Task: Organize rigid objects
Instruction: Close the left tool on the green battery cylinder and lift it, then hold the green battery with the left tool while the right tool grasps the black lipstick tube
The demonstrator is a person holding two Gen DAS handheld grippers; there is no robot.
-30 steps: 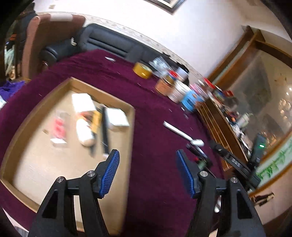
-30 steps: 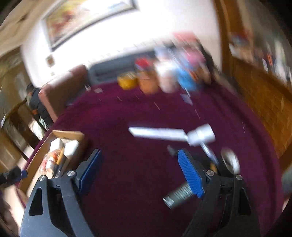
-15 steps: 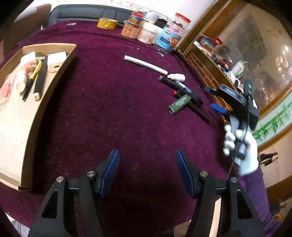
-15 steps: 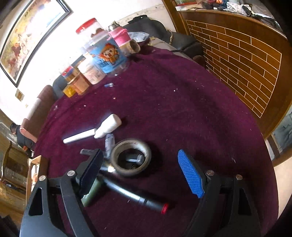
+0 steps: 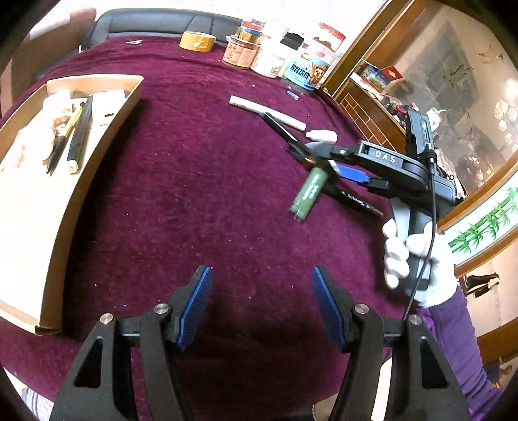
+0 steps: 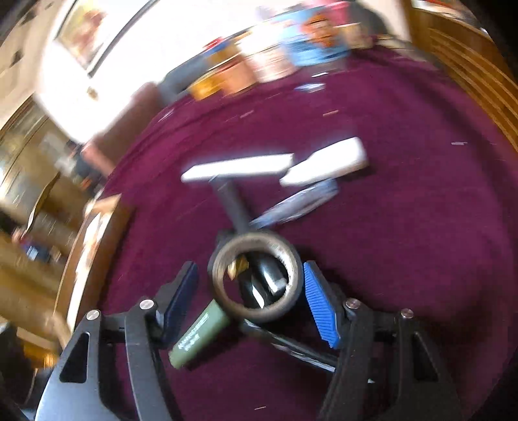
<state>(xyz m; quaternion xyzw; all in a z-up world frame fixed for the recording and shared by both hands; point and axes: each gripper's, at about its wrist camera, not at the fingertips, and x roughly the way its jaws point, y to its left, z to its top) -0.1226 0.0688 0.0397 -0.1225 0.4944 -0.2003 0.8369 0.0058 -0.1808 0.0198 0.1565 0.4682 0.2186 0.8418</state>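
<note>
Right gripper (image 6: 249,291) descending onto pile since earlier frame, fingers closing around tape ring (image 6: 255,280), not yet pinching; left gripper (image 5: 260,307) fingers spread, empty, farther off.

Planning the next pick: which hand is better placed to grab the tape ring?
Right. Its gripper already straddles the tape ring, fingers closing. The left gripper hovers over bare cloth, away from the pile.

White wall (image 5: 136,6), black sofa (image 5: 155,22), wooden glass-fronted cabinet (image 5: 453,81).
</note>
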